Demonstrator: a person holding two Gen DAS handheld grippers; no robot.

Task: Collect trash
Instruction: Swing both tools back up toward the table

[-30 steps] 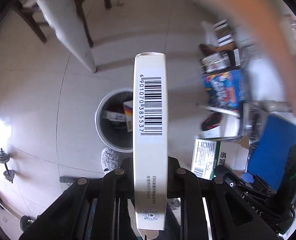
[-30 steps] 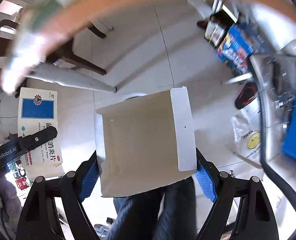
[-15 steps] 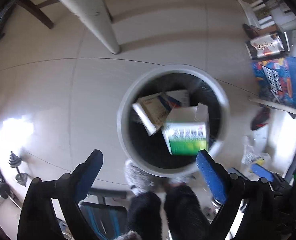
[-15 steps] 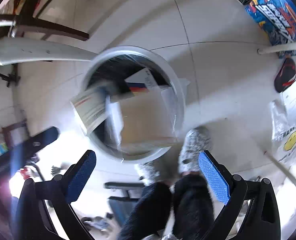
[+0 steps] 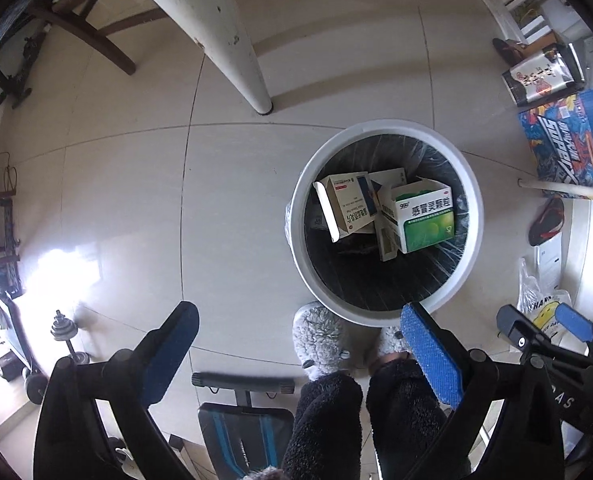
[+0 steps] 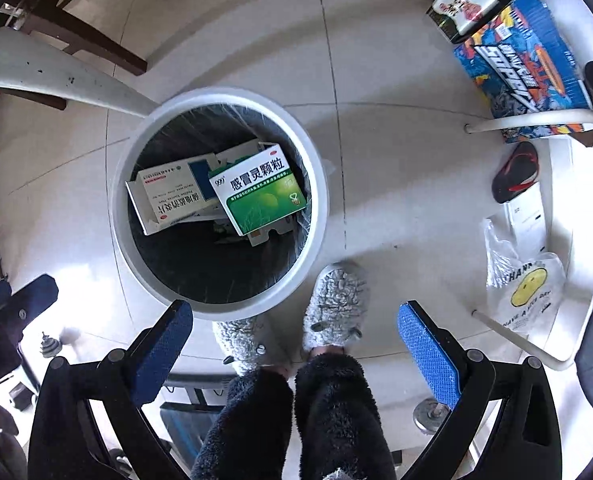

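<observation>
A round white trash bin [image 5: 388,308] with a black liner stands on the tiled floor; it also shows in the right wrist view [image 6: 216,304]. Inside lie a green and white medicine box [image 5: 424,216] [image 6: 260,190] and a white and blue medicine box [image 5: 346,204] [image 6: 168,196]. My left gripper [image 5: 300,352] is open and empty, held above the floor just left of the bin. My right gripper [image 6: 296,344] is open and empty, above the bin's near right side. The right gripper's blue pads [image 5: 572,322] show at the left view's right edge.
The person's grey slippers [image 6: 332,304] and dark fuzzy legs stand beside the bin. A white table leg [image 5: 216,28] rises beyond it. Boxes and a colourful carton [image 6: 524,64], a red and black slipper [image 6: 514,172], a plastic bag [image 6: 524,292], dumbbells [image 5: 66,340] and a bench [image 5: 244,420] surround it.
One second ago each gripper held a box. Both opened over the bin and the boxes fell in; now they lie settled inside, and both grippers are empty.
</observation>
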